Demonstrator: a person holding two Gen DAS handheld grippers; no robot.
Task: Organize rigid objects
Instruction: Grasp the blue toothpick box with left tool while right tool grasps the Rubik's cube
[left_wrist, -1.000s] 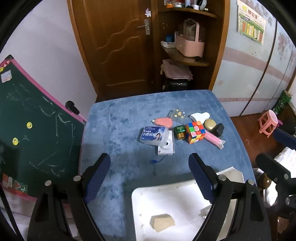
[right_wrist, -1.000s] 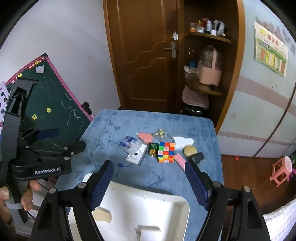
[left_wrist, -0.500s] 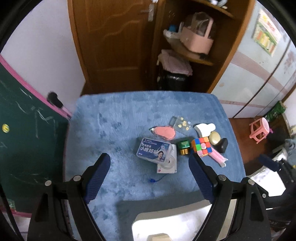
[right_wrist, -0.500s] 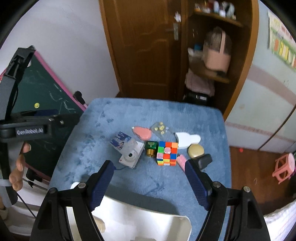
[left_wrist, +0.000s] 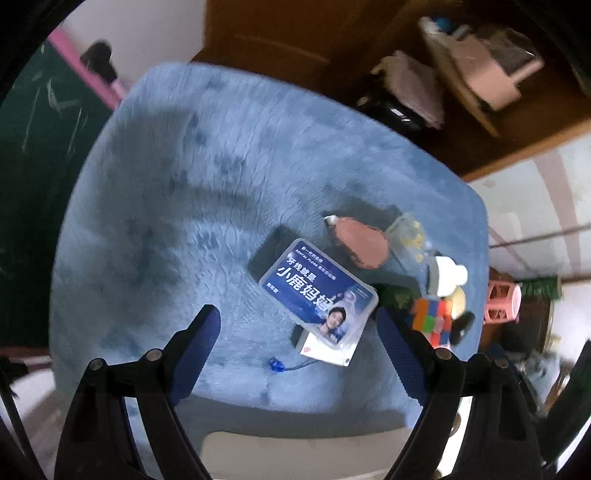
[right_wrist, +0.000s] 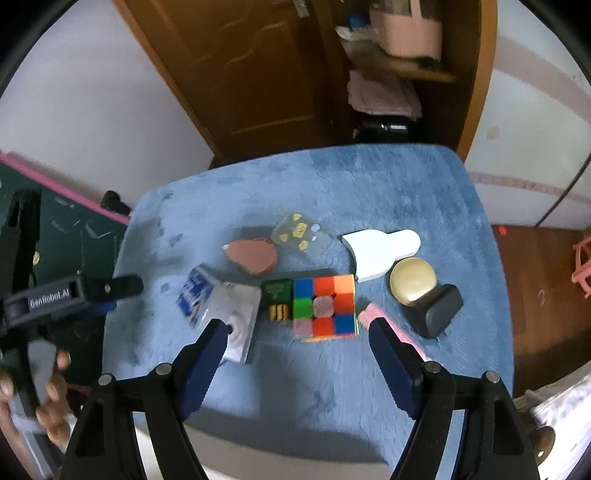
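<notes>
A cluster of small objects lies on the blue cloth table. A blue dental floss box rests on a white camera. Beside them are a pink teardrop case, a green box, a colour cube, a white bottle-shaped piece, a gold round tin, a black block and a pink brush. My left gripper is open, just short of the floss box. My right gripper is open above the table, just short of the cube.
A white tray edge lies at the table's near side. A green chalkboard stands left. A wooden door and shelves are behind the table. A pink stool stands on the floor at right.
Both grippers moved forward and down toward the object cluster. The tray has slid almost out of both views. The objects have not moved.
</notes>
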